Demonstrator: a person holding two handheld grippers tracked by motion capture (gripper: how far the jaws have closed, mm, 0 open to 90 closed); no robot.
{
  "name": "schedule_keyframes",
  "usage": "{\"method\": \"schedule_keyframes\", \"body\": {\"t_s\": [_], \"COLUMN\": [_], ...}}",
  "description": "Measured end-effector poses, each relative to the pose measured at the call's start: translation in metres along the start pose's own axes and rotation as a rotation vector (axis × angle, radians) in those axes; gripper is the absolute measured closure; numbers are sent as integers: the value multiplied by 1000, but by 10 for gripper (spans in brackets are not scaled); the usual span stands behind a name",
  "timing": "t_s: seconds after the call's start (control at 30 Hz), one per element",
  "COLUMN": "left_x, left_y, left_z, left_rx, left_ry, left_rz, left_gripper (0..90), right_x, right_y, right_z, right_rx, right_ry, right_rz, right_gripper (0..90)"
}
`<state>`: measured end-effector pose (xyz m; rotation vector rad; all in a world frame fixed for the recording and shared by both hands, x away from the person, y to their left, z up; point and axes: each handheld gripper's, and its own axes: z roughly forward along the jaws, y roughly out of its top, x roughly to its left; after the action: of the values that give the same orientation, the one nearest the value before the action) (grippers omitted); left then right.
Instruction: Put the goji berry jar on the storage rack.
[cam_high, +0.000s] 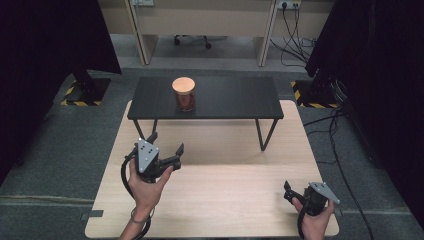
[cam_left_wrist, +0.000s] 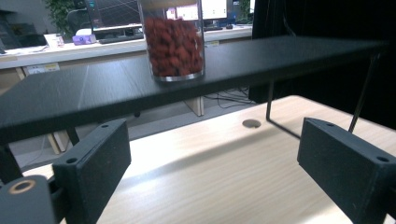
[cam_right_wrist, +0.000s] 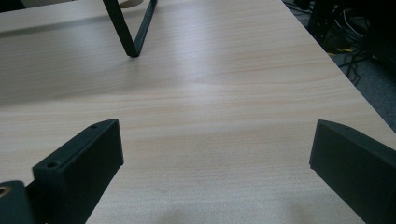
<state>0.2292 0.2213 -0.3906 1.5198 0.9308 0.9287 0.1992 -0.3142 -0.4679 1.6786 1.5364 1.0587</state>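
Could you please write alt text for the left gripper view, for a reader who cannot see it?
A clear glass jar of red pieces stands on a black shelf raised above a light wooden table. The left hand-held gripper points toward it, jaws wide apart with nothing between them.

Left gripper (cam_high: 166, 141): black body wearing a grey three-cornered plate dotted with screws, black cable trailing below. Right gripper (cam_high: 289, 192): matching black body and grey plate. Jaws showing flat black blocks with small holes. Left wrist wearing a thin band (cam_high: 139, 218).
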Motion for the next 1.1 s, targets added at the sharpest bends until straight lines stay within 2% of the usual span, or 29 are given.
{"method": "schedule_keyframes", "body": {"t_s": [0.07,0.27,0.6,0.67,0.9,1.1], "left_x": [-3,-9,-10,-11,-11,-8], "left_y": [-9,-41,-86,-94,-100,-103], "left_z": [-1,-4,-2,-2,0,2], "left_rx": [4,23,138,148,181,207], "left_ry": [5,2,16,21,20,16], "left_rz": [5,-15,-58,-69,-75,-101], "left_gripper": [89,89,89,89,89,90], "right_x": [0,0,0,1,1,1], "right_y": [0,0,0,0,0,0], "right_z": [0,0,0,0,0,0], "right_rx": [0,-1,-1,1,0,1], "right_ry": [0,1,-2,-2,-4,-5], "right_rz": [1,3,0,0,-4,-5], "right_gripper": [28,27,27,27,27,27]}}
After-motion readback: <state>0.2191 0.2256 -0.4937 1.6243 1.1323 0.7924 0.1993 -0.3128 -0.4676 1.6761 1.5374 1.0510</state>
